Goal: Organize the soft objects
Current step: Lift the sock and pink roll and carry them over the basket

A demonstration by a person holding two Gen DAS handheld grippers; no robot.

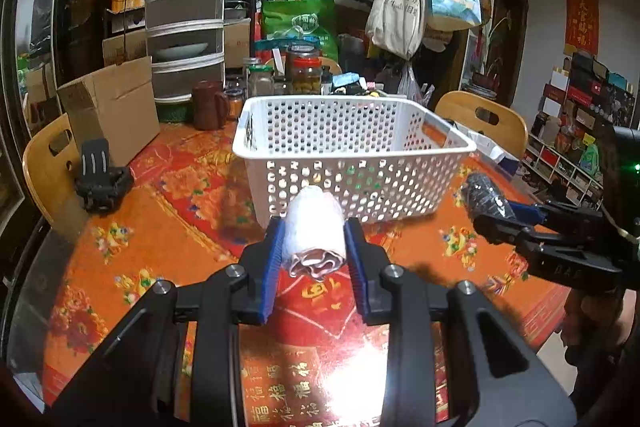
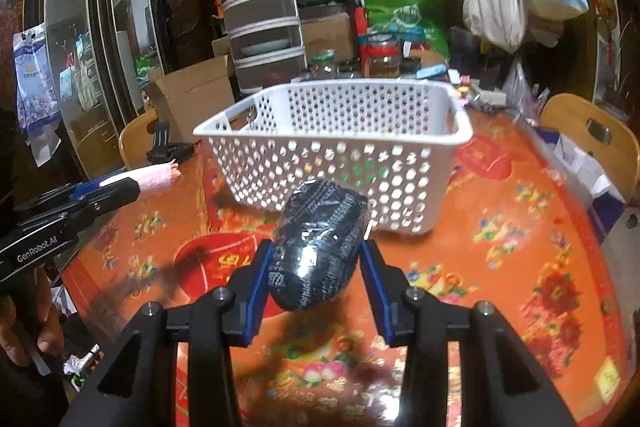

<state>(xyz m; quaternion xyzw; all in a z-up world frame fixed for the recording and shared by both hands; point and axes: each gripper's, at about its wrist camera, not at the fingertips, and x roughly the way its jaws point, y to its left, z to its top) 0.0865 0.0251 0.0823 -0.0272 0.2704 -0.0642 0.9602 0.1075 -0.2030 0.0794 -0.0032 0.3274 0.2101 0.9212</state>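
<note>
Pinching a rolled white cloth [image 1: 315,231] between its blue pads, the left gripper [image 1: 314,233] holds it above the orange tablecloth [image 1: 168,251]. Rightward, the right gripper [image 2: 316,255] clamps a dark knitted bundle [image 2: 320,247] in clear wrap. Just ahead of both stands the white perforated basket [image 1: 348,147].

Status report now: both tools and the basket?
Left tool grips white roll. Right tool grips dark roll. Basket ahead, path clear.
</note>
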